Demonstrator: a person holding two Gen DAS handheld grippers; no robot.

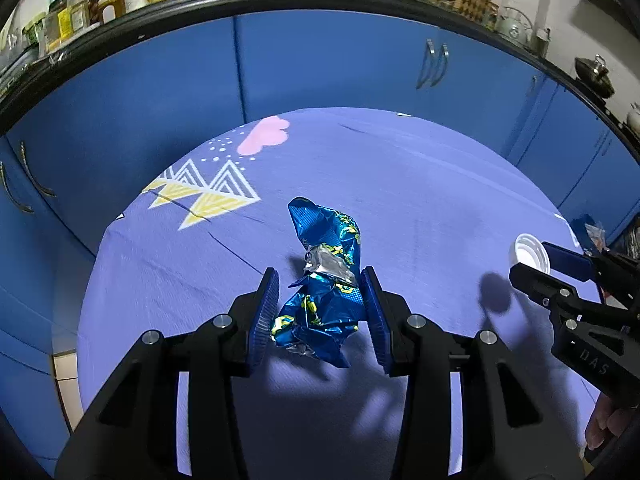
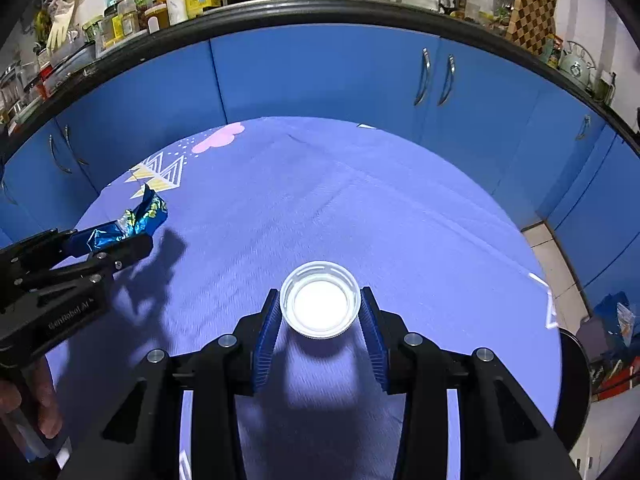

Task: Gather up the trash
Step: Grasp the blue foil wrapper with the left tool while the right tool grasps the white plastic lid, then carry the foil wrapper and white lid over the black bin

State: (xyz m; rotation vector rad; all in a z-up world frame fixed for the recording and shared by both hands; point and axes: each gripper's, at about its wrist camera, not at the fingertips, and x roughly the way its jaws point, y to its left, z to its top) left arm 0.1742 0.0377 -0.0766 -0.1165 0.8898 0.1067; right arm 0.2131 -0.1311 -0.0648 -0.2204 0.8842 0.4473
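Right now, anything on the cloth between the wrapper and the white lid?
Nothing: only bare purple tablecloth lies between the blue wrapper and the white lid, seen in the right wrist view.

Below me a round table (image 2: 360, 200) is covered by a lavender cloth (image 1: 400, 200), creased, printed with a pink cloud (image 1: 266, 136) and white-and-yellow triangles (image 1: 208, 192) near its far left edge. Only shadows fall across the cloth; I see nothing resting directly on it.

- The purple tablecloth (image 2: 360, 200) lies bare ahead of both grippers, open for passing.
- Blue cabinet doors (image 2: 320, 76) wall off the table's far side.
- The left gripper (image 2: 120, 246) and right gripper (image 1: 532, 266) flank each other, narrowing sideways room.
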